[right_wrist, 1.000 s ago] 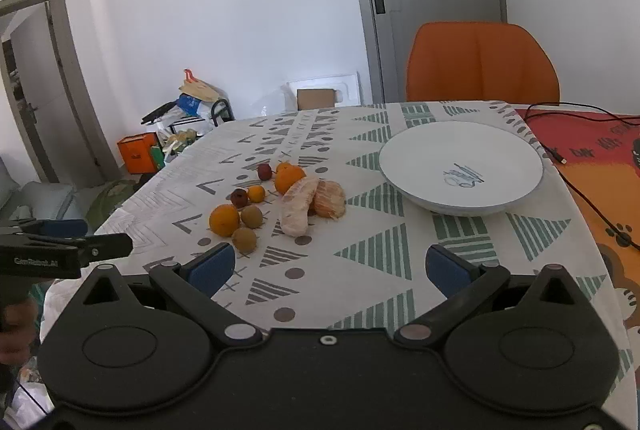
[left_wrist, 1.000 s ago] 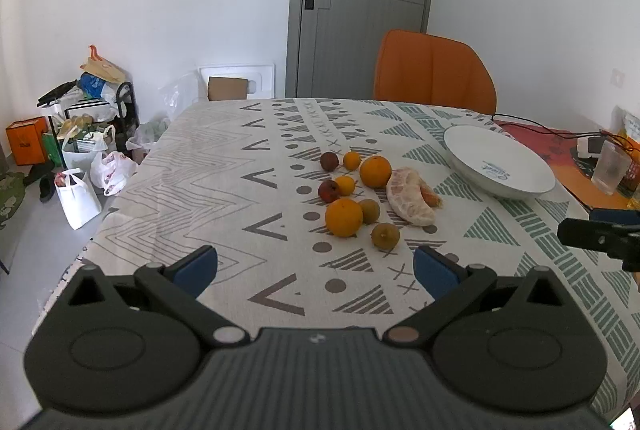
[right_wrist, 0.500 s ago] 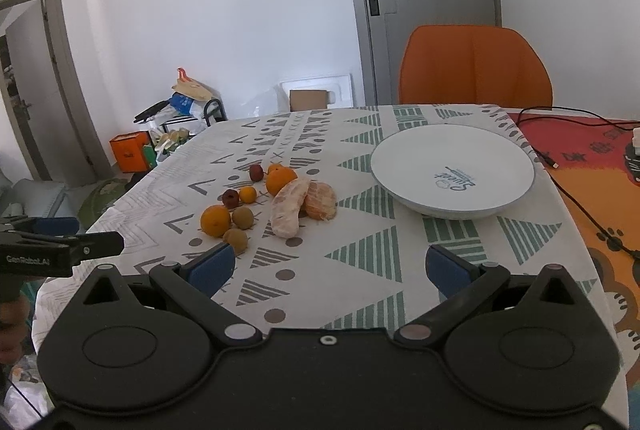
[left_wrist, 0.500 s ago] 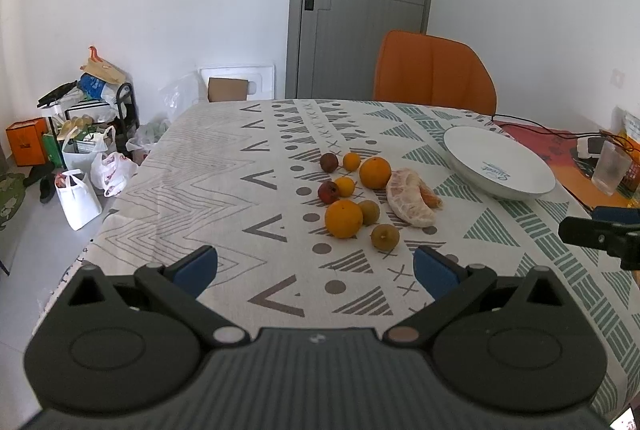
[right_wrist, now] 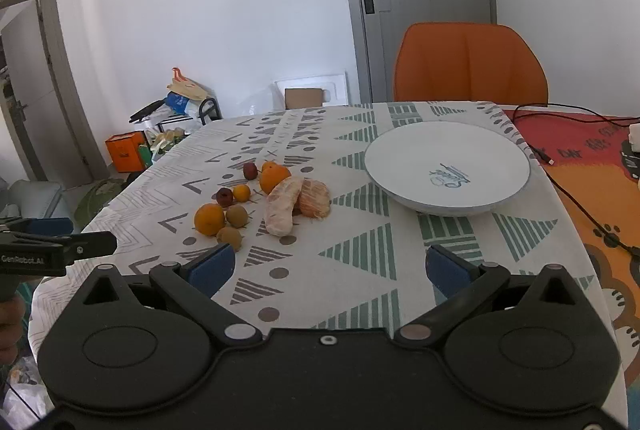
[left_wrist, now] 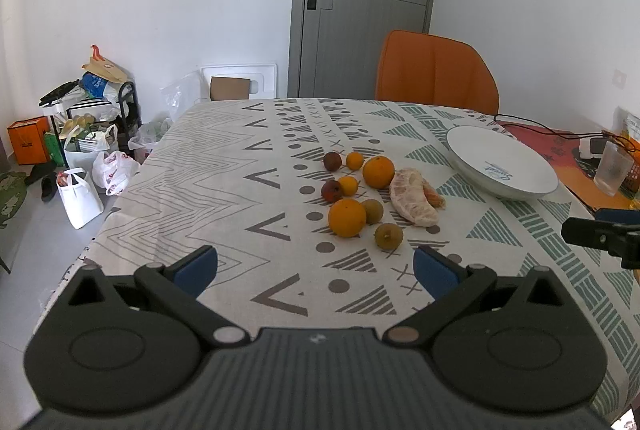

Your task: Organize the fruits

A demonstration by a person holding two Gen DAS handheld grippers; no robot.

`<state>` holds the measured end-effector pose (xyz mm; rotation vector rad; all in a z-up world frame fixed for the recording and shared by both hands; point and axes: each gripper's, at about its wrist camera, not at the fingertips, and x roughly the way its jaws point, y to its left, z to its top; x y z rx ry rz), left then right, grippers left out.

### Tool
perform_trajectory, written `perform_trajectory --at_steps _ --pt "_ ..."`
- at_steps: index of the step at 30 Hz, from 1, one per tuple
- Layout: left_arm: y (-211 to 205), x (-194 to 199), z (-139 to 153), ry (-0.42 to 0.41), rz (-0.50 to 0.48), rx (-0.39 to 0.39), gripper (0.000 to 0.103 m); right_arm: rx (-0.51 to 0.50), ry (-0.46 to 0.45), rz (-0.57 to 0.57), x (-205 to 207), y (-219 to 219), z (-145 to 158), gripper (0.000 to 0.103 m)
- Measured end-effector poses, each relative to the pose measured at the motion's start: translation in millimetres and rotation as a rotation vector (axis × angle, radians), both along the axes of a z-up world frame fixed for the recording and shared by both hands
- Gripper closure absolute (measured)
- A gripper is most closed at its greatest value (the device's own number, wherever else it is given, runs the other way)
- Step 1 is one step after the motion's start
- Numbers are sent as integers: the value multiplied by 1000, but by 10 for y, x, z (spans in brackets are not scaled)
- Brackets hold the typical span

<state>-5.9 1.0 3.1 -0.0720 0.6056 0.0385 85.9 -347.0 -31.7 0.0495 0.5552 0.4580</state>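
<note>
Holding both tools above the near edge of the counter [left_wrist: 224,166], I see its patterned cloth stretching away toward an orange chair [left_wrist: 436,70] at the far side. On the right part of the cloth sits the white plate [right_wrist: 448,166], with nothing on it, well apart from the fruit.

My left hand-held gripper [left_wrist: 314,268] is spread wide with nothing between its blue pads [left_wrist: 196,268]; it hangs over bare cloth, short of the fruit cluster. My right hand-held gripper [right_wrist: 328,266] is likewise released and carries nothing, with the plate ahead of it and to the right.

All the fruit lies loose on the cloth, left of the plate. Largest is the peeled citrus piece [right_wrist: 282,210], with a second peeled piece [right_wrist: 316,198] touching its right side. Next come two oranges: the near orange [left_wrist: 347,218] at the front of the group and the far orange [left_wrist: 378,172] behind it. Two brownish-green fruits [left_wrist: 388,236] lie just beside the near orange. Two small yellow-orange fruits [left_wrist: 348,185] and two dark red fruits [left_wrist: 331,190] fill the back left of the cluster.
</note>
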Motion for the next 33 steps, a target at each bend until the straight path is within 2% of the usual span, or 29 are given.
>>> perform_trajectory --at_steps 17,23,26,33 --pt "-3 2 -45 -9 -8 13 0 -8 12 3 17 39 -58 0" --pt "-39 -12 8 -58 -40 14 0 14 -21 -2 -14 38 -34 0" --pt "-38 0 13 -78 -22 22 0 33 -30 6 -25 22 -17 0" --pt "15 75 -19 -85 -31 -16 0 46 -59 -11 -31 21 -3 0"
